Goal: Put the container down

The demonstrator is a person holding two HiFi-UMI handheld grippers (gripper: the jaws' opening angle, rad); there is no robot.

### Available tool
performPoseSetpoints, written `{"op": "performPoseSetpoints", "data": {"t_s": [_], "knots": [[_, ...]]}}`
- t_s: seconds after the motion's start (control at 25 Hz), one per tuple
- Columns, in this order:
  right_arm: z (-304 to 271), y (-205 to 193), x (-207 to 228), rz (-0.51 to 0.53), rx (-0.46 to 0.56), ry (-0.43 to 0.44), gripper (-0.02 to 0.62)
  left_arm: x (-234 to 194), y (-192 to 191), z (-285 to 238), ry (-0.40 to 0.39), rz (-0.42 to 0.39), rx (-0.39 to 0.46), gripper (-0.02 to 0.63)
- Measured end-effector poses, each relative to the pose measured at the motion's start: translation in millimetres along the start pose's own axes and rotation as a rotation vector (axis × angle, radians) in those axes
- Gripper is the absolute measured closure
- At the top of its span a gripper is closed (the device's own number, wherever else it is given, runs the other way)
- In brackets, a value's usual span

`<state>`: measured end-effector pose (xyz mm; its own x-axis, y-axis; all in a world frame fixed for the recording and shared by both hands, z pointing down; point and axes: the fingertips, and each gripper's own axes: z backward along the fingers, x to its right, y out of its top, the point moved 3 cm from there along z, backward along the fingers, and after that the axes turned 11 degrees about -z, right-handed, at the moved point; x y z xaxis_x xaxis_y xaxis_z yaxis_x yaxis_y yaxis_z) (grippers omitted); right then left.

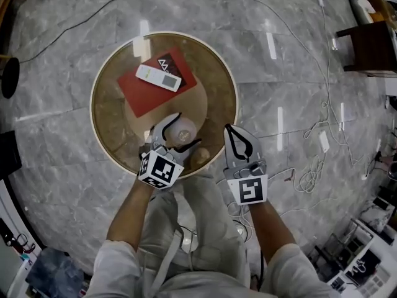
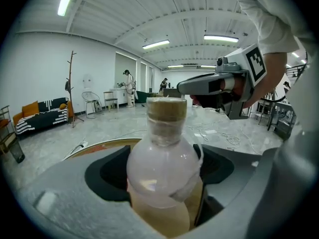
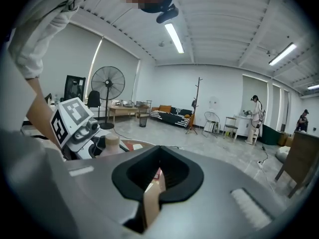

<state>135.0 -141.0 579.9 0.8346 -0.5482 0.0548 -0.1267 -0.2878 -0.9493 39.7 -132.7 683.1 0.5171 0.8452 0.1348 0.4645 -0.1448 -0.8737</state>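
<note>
Head view, near edge of table (image 1: pixel 93 113): bottle (image 1: pixel 184 131) pinched upright between left gripper (image 1: pixel 188 129) jaws, not yet released. Right gripper (image 1: pixel 228 129) just beside, jaws pressed together, empty. Remains to lower, set down, let go.

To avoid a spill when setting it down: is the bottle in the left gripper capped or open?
Capped. In the left gripper view the bottle carries a tan cap on its neck.
</note>
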Motion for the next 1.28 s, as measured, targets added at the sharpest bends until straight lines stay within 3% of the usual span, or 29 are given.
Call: {"op": "performPoseSetpoints", "data": {"t_s": [0.2,0.48,0.76,1.04,1.28], "knots": [[-16.1,-52.1,25.0,-0.008,-0.026,-0.009,0.589,5.3,-36.6,-54.6,-0.033,-0.007,-0.013,0.198],[-36.1,-96.8,42.3,-0.027,-0.041,-0.007,0.589,9.9,-68.3,-92.2,-0.061,-0.008,-0.033,0.198],[-43.5,-117.4,48.0,-0.047,-0.051,-0.012,0.589,16.4,-84.9,-110.8,-0.087,-0.007,-0.048,0.198],[-51.3,-129.6,53.8,-0.049,-0.061,-0.007,0.589,21.6,-90.4,-116.3,-0.094,-0.067,-0.09,0.196],[-56.3,-131.7,53.3,-0.058,-0.058,-0.003,0.589,21.3,-92.3,-118.6,-0.117,-0.054,-0.111,0.196]]}}
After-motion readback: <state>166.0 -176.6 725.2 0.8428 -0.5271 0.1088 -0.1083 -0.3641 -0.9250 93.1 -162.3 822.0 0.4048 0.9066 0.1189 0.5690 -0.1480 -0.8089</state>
